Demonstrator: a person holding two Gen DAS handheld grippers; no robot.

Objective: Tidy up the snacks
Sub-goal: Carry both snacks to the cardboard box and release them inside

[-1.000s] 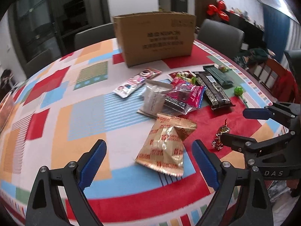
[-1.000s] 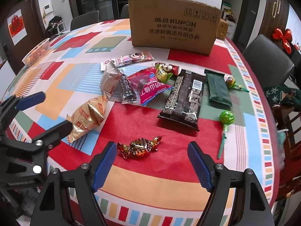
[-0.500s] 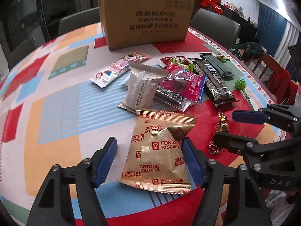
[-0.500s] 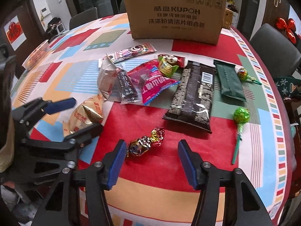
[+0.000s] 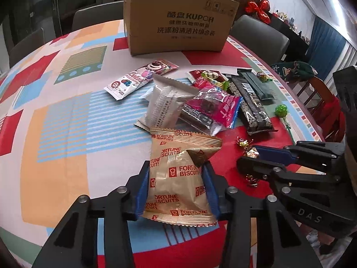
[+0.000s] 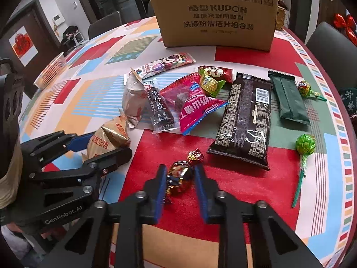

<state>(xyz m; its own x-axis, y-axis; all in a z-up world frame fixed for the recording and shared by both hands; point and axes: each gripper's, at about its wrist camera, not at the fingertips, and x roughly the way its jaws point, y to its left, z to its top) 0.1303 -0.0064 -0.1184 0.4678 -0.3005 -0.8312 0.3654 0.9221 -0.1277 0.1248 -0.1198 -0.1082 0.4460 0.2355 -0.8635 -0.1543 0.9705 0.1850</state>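
Note:
A gold "Fortune Biscuits" bag [image 5: 176,178] lies on the patchwork tablecloth, near the front edge. My left gripper [image 5: 176,167] is closing its jaws on it, and both blue pads touch the bag's sides. To its right, my right gripper [image 6: 180,169] is shut on a gold-and-red foil-wrapped candy [image 6: 178,178] that rests on a red patch. In the right wrist view the left gripper [image 6: 107,145] and the bag [image 6: 109,138] show at the left. In the left wrist view the right gripper [image 5: 248,156] and candy [image 5: 244,144] show at the right.
A tall cardboard box [image 6: 216,15] stands at the back. Between it and the grippers lie a pink packet [image 6: 194,102], a dark chocolate pack [image 6: 245,116], a green pack [image 6: 287,98] and a green lollipop [image 6: 305,144]. A white basket [image 6: 50,71] sits far left. Chairs ring the table.
Both grippers have come down and forward onto their snacks. The left jaws narrowed from wide open to touching the biscuit bag. The right jaws closed onto the foil candy.

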